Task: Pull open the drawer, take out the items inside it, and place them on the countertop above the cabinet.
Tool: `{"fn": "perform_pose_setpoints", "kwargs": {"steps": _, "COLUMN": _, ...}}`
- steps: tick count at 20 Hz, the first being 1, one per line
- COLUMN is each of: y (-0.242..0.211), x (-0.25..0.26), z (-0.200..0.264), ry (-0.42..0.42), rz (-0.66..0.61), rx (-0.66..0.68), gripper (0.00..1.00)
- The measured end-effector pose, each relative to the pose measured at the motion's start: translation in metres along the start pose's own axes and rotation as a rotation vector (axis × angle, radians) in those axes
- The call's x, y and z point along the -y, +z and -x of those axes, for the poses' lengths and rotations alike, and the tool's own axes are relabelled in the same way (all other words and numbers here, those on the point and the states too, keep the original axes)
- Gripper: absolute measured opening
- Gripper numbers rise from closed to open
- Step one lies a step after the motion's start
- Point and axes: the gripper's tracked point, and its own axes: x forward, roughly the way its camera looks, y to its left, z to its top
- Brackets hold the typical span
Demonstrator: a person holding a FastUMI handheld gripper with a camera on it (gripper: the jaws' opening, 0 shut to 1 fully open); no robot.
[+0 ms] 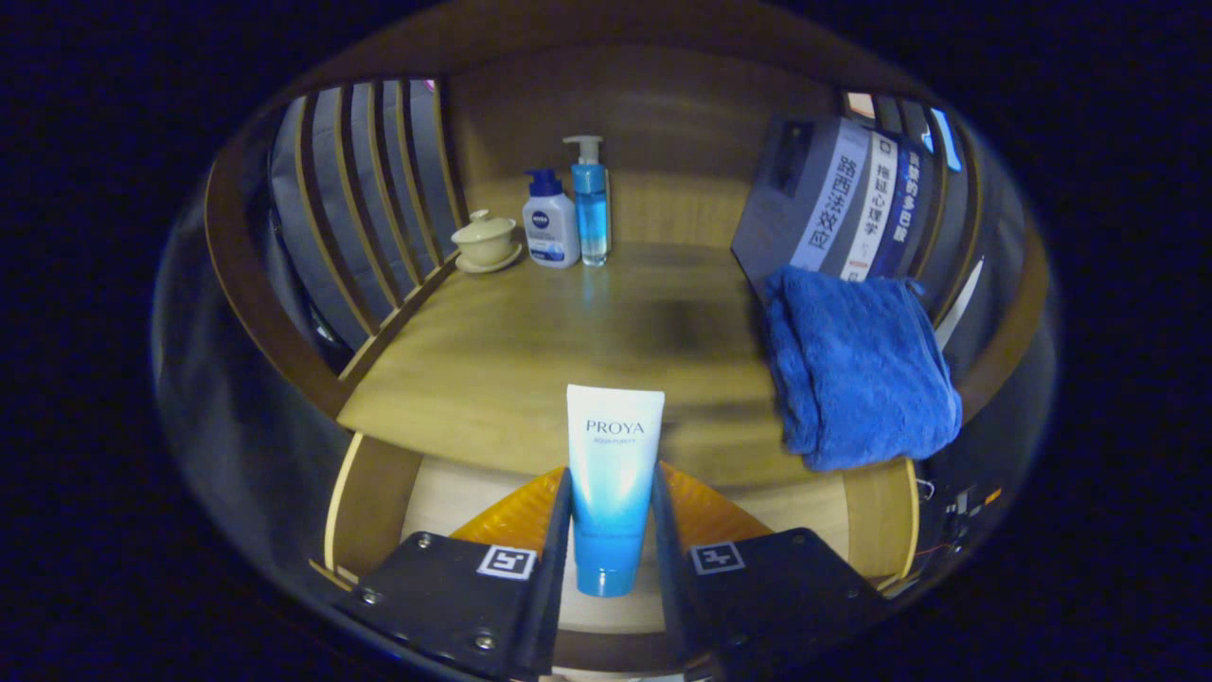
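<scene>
tube (614, 474) between the fingers (561, 530), over open drawer (369, 502); towel (857, 369) on countertop (530, 350).

White-to-blue tube (613, 483) stands cap-down, clamped between the tongs (612, 530) above the open drawer (369, 502)

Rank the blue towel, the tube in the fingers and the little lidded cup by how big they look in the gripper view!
1. Blue towel.
2. Tube, clamped between the fingers; being nearest the camera makes it look bigger.
3. Lidded cup, far back on the countertop.
</scene>
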Motion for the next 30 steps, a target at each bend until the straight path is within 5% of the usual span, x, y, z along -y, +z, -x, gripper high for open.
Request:
{"fn": "perform_pose_setpoints", "kwargs": {"steps": 16, "y": 0.038, "x": 0.003, "z": -0.078, "ry": -0.059, "rz": -0.058, "rx": 0.011, "gripper": 0.45}}
{"fn": "perform_pose_setpoints", "kwargs": {"steps": 25, "y": 0.055, "x": 0.001, "z": -0.095, "ry": -0.078, "rz": -0.065, "rx": 0.122, "gripper": 0.45}}
{"fn": "perform_pose_setpoints", "kwargs": {"steps": 27, "y": 0.062, "x": -0.004, "z": -0.087, "ry": -0.068, "rz": -0.07, "rx": 0.172, "gripper": 0.49}}
{"fn": "perform_pose_setpoints", "kwargs": {"steps": 30, "y": 0.078, "x": -0.008, "z": -0.057, "ry": -0.054, "rz": -0.063, "rx": 0.288, "gripper": 0.88}}
